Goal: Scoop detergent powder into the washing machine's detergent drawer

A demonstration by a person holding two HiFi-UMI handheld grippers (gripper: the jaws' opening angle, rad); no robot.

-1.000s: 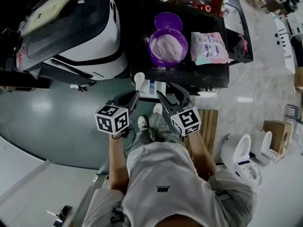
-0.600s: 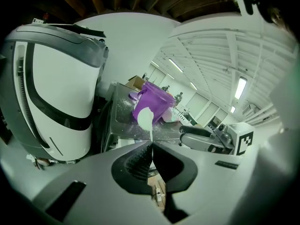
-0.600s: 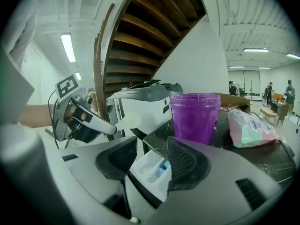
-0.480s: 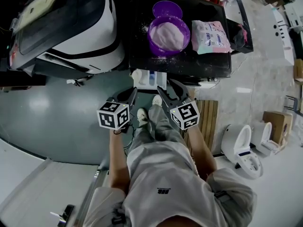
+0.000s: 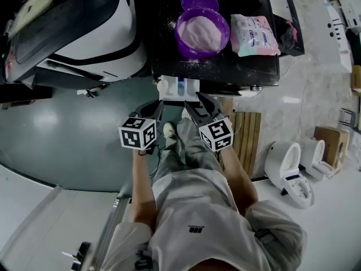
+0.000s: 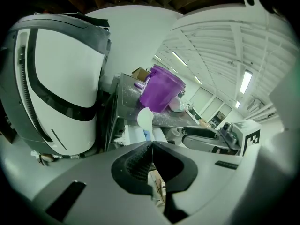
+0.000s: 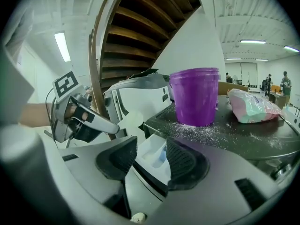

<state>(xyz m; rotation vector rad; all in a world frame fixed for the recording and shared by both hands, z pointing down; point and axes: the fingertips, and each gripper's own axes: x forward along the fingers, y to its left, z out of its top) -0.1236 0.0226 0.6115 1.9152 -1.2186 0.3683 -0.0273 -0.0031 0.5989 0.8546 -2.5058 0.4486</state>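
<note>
Your grippers have drawn closer together. Your left gripper (image 6: 151,146) is clamped on the scoop (image 6: 145,118) by its handle, bowl just beside the pulled-out detergent drawer (image 5: 181,87), likely ready to tip; your right gripper (image 7: 152,154) hangs open, empty, leaving the drawer clear

Looks like a big warehouse-type test hall: ribbed ceiling (image 6: 211,36) with strip lights (image 6: 245,82), loose toilets (image 5: 282,165) and a cardboard box (image 5: 329,145) on the floor (image 5: 67,134), wooden stairs (image 7: 140,27) overhead.

At the top centre of the head view, a dark worktop (image 5: 225,66) carries a purple tub (image 5: 202,33), a purple lid (image 5: 198,0), a pastel bag (image 5: 256,34) and spilled powder (image 5: 210,64).
</note>
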